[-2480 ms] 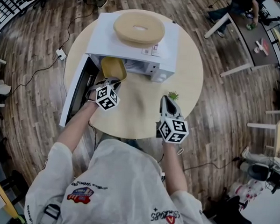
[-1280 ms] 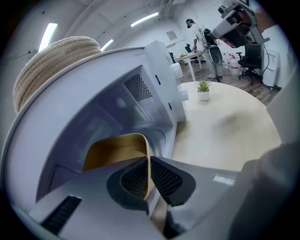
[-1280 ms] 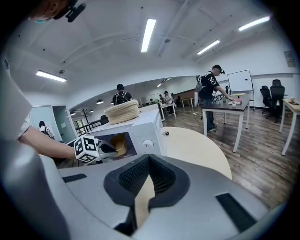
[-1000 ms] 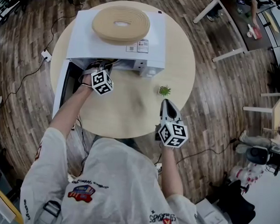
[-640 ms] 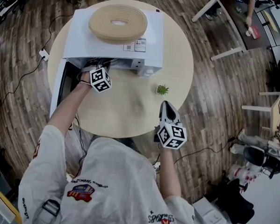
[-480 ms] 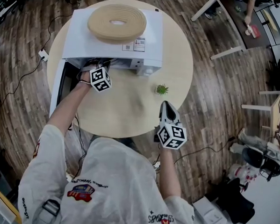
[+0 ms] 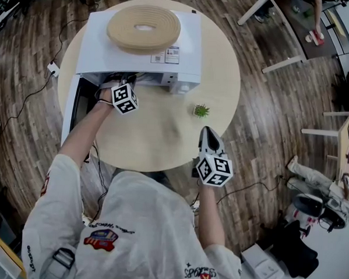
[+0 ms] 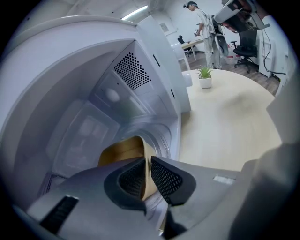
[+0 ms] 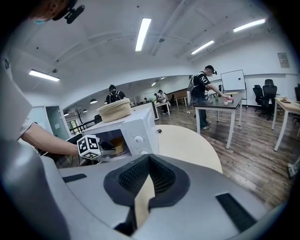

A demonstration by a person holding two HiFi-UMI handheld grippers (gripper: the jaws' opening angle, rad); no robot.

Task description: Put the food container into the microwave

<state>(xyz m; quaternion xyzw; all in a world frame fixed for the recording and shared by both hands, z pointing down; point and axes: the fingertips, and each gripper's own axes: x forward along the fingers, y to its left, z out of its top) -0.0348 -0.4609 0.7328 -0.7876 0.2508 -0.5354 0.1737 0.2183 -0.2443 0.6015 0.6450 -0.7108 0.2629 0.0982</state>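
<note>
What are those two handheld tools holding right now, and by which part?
The left gripper pinches the yellow container by its rim, inside the microwave. The right gripper holds nothing.

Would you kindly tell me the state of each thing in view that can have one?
Microwave door: open.
Food container: inside the microwave, held by its rim.
Left gripper: shut on the food container's rim.
Right gripper: shut, empty.
Potted plant: upright.

Open-plan office, strip ceiling lights [image 9: 142,33], desks [image 9: 219,104], swivel chairs [image 9: 266,96], whiteboard [image 9: 233,80], wood floor [image 7: 277,121]
</note>
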